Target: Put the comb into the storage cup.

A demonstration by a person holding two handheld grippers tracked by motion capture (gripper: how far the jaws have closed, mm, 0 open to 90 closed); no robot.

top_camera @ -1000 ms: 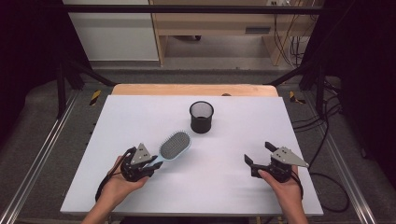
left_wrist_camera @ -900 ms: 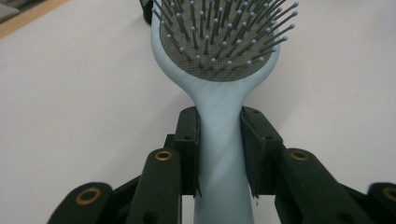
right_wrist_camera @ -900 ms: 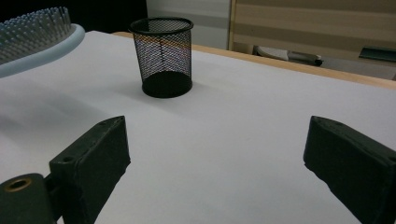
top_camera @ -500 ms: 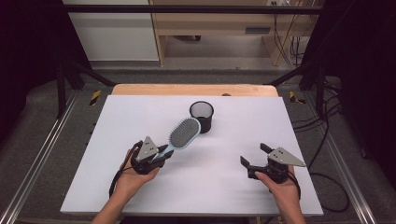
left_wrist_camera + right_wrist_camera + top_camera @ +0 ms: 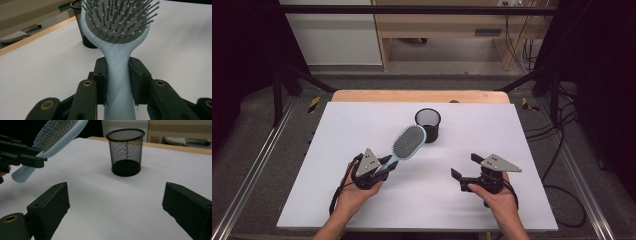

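- Since the earlier high views, the left gripper (image 5: 388,164) has lifted the hairbrush (image 5: 408,142) off the white table (image 5: 337,150) and swung its head up toward the mesh cup (image 5: 428,125); the right gripper (image 5: 466,169) has drifted a little toward the middle.
- Nearest the person, the left gripper's jaws are clamped on the pale blue handle (image 5: 117,82), one pad on each side, just below where the handle widens into the head.
- From that grip the brush's long axis runs forward and to the right across the table, head leading and tilted upward, bristles (image 5: 117,17) facing up.
- The right gripper (image 5: 115,205) hangs over the near right part of the table with its jaws spread wide and nothing between them; it points toward the cup but stands well apart from it.
- Farthest off, the black mesh cup (image 5: 125,151) stands upright near the table's far middle. In the high view the brush head overlaps its near left side; whether they touch I cannot tell.
- The left hand is clearly the nearer to the cup. Judging from this, the coming move turns on tipping the brush upright so that one end can drop through the open rim (image 5: 125,133).
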